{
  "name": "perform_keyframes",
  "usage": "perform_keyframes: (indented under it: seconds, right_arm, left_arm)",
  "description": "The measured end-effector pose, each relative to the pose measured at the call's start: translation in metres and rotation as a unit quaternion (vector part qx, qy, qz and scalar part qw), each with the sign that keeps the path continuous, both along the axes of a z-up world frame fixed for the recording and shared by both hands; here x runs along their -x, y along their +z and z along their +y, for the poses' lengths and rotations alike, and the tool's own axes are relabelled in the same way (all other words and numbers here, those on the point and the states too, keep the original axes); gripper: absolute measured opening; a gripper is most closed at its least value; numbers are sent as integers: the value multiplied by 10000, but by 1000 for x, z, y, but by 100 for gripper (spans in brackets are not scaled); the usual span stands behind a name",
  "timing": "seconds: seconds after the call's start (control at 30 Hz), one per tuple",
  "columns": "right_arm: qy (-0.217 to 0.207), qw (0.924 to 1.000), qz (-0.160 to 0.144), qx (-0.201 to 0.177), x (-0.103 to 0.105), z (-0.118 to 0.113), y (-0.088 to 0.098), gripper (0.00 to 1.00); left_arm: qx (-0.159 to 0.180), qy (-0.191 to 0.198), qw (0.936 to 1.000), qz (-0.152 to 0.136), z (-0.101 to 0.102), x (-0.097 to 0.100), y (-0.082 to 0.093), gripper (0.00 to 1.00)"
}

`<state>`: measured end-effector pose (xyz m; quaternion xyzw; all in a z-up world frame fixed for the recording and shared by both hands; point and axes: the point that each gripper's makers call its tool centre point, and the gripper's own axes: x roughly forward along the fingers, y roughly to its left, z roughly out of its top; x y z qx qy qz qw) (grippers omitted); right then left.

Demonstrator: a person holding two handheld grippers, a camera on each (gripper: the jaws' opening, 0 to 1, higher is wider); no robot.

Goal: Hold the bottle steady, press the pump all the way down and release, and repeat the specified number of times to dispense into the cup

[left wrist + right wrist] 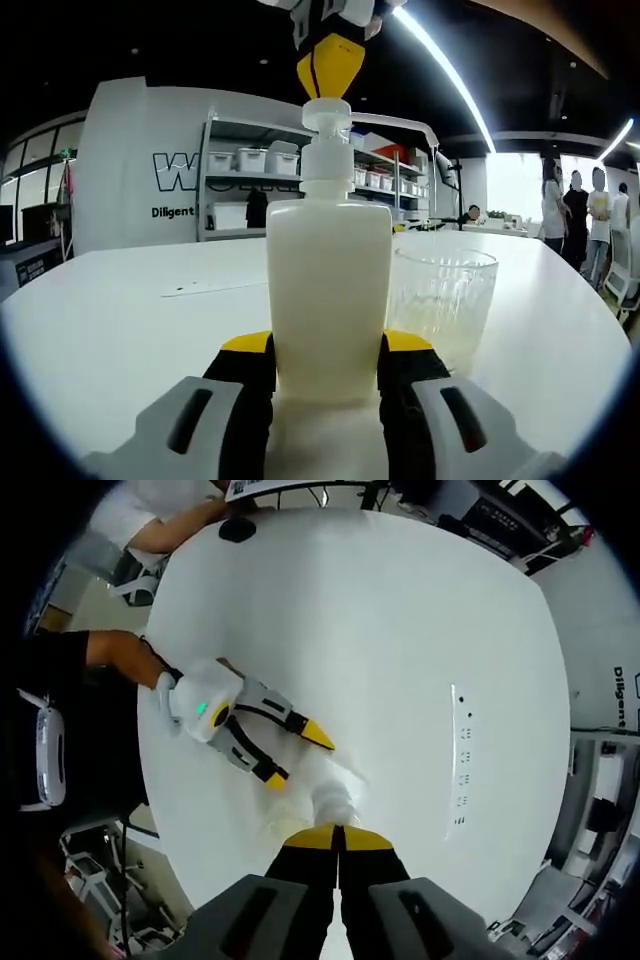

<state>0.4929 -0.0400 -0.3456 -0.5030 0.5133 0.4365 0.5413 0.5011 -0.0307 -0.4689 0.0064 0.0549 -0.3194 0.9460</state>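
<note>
Bottle [328, 300] stands on the white worktop [120, 320], clamped in the left tool [328, 368], cup [442, 305] just right. Right tool [338, 837], tips together, rests on the pump [326, 115]. An off-centre press could tip the bottle or miss the cup.

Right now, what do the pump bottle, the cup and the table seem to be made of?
The pump bottle looks like cream-white plastic with a dull, slightly translucent finish; its pump head is whiter and opaque. The cup is clear and ribbed, with bright glints, so glass or hard clear plastic: the look leaves that open. The table seems a smooth white laminate with a soft sheen.
</note>
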Motion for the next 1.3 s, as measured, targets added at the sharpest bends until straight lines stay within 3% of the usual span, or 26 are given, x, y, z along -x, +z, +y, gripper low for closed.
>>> perform_keyframes:
  seconds: [1.3]
  right_arm:
    - [-10,10000,47,58,0,0,-2,0]
  left_arm:
    - [9,-5,10000,15,0,3,-1,39]
